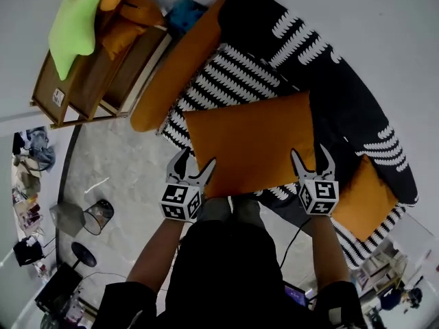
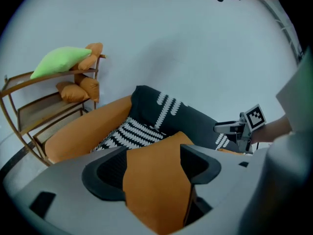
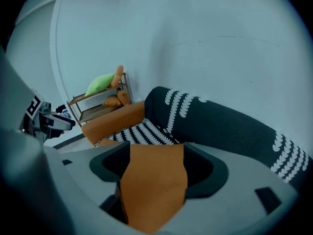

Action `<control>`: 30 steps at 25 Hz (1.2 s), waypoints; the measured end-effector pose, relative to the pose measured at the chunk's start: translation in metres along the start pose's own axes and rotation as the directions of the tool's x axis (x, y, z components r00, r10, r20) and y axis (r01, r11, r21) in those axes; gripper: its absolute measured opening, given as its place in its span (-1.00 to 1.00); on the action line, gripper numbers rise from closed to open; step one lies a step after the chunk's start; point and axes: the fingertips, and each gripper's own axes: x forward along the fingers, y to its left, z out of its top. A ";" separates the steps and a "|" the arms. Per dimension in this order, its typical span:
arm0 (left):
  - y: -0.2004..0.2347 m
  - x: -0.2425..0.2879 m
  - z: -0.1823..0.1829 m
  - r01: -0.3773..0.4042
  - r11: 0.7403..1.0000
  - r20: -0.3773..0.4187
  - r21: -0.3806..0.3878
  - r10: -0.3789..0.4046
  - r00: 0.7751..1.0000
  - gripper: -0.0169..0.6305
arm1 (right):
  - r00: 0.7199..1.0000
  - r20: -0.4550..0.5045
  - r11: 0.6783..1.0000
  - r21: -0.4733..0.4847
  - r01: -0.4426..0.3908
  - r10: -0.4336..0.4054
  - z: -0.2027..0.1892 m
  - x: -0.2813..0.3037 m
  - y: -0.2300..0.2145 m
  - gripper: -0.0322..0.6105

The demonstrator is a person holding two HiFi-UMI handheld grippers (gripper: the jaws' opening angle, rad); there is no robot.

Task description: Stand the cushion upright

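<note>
Orange cushion is mid-frame over the striped sofa. Your left claw and right claw each pinch a near corner, jaws part-closed. It's likely soft, light and floppy: hold the corner seams, expect sag.

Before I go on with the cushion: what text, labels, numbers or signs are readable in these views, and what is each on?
White tag on the wooden shelf: print too small to read.
Cube on the left gripper and cube on the right gripper: square black-and-white markers, no letters or digits.
No text on the orange cushion or the sofa, only the sofa's white leaf pattern.
</note>
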 end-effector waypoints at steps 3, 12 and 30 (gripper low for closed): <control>0.013 0.012 -0.029 -0.044 0.997 -0.019 -0.068 0.042 0.999 0.13 | 0.998 -0.058 0.999 -0.040 -0.037 0.034 -0.021 0.020 -0.005 0.19; 0.045 0.069 -0.115 -0.163 0.969 -0.092 -0.186 0.148 0.985 0.21 | 0.967 -0.254 0.996 -0.069 -0.054 0.035 -0.112 0.082 -0.060 0.25; 0.093 0.110 -0.177 -0.234 0.905 -0.181 -0.354 0.180 0.967 0.57 | 0.900 -0.424 0.993 -0.019 -0.115 0.096 -0.167 0.153 -0.087 0.75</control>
